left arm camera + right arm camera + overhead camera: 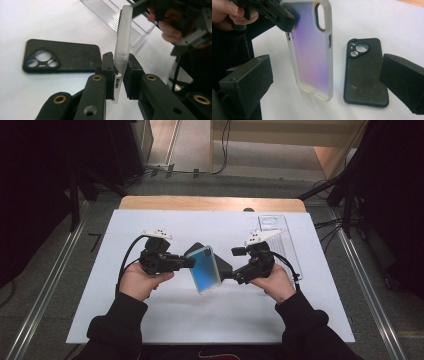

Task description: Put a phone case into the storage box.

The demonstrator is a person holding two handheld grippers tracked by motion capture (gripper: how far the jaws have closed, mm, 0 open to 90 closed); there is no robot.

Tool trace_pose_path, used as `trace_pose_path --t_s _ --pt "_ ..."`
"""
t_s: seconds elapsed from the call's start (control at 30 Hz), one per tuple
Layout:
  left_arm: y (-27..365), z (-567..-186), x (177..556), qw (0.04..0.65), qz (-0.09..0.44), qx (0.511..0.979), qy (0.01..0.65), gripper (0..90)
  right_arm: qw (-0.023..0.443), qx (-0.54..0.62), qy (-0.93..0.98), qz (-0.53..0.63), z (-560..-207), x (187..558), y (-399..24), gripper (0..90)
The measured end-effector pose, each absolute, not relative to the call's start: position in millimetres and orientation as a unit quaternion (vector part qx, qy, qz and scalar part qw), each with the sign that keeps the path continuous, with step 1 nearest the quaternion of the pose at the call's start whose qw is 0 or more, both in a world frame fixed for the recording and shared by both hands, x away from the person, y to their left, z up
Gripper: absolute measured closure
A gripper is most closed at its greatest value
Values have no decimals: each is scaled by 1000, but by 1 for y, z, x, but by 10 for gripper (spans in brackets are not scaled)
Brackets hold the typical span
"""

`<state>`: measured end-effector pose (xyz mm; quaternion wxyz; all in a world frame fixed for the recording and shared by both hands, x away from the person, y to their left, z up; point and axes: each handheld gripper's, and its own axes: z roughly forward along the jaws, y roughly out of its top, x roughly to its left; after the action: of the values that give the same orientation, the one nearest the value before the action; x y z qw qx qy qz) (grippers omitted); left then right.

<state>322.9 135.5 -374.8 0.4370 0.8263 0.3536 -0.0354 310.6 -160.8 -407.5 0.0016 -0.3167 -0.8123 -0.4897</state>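
Clearance is the point now: the translucent phone case (205, 269) hangs above the worktop (150, 220) between both hands, long axis tilted steeply, clenched at one edge by the left tool (119, 72). The right tool (324, 82) stands released, its jaws wide apart on each side without touching. The black case (365, 72) lies flat behind.

Black phone case (220, 262) lies under the held translucent case (205, 270); white table (200, 315) near the person open.
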Motion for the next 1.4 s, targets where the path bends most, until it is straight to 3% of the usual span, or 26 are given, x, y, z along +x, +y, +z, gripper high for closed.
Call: trace_pose_path --t_s 0.37,0.87,1.4 --pt "137 -369 322 434 -15 806 403 808 -43 -341 -803 -486 -412 299 -145 33" --pt "130 -371 320 416 -11 806 422 808 -85 -372 -802 -460 -429 289 -116 32" --pt "113 -376 315 408 -27 812 416 807 -91 -393 -789 -464 -433 292 -100 33"
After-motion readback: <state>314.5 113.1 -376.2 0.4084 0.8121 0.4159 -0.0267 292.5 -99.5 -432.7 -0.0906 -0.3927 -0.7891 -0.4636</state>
